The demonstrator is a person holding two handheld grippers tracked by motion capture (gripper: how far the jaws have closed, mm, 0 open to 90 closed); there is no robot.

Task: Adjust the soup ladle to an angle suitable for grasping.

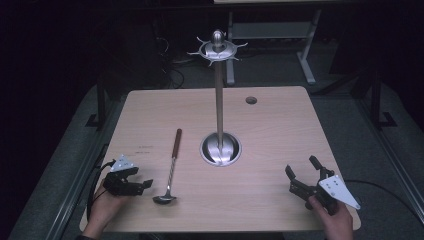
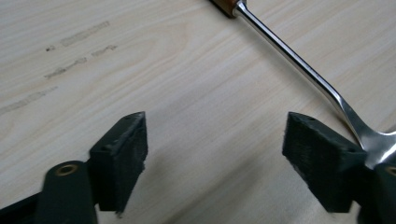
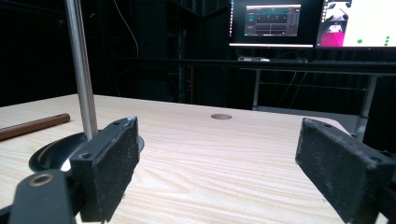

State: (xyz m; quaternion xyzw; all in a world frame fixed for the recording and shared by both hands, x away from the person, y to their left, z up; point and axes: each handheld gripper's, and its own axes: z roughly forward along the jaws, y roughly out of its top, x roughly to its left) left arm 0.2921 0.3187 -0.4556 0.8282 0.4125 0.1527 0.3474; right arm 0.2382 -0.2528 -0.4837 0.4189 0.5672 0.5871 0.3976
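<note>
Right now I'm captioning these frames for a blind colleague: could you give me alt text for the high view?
A ladle with a brown wooden handle lies flat on a pale wooden table, left of a tall metal utensil stand. At the near edge a person's hands hold the left tongs, open beside the ladle's bowl, and the right tongs, open over bare wood.

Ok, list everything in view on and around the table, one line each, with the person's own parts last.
Ladle: one, steel with a brown wooden handle, flat on the table left of the stand, bowl toward the person.
Stand: one, steel, upright pole on a round base at the table's middle, ring of hooks on top.
Table: one, light wood, round cable hole near its far edge.
Monitors: two, lit, on a desk behind the table.
Left gripper: one, black, open, beside the ladle's bowl.
Right gripper: one, black, open, at the table's near right.
Hands: two, holding the grippers.
</note>
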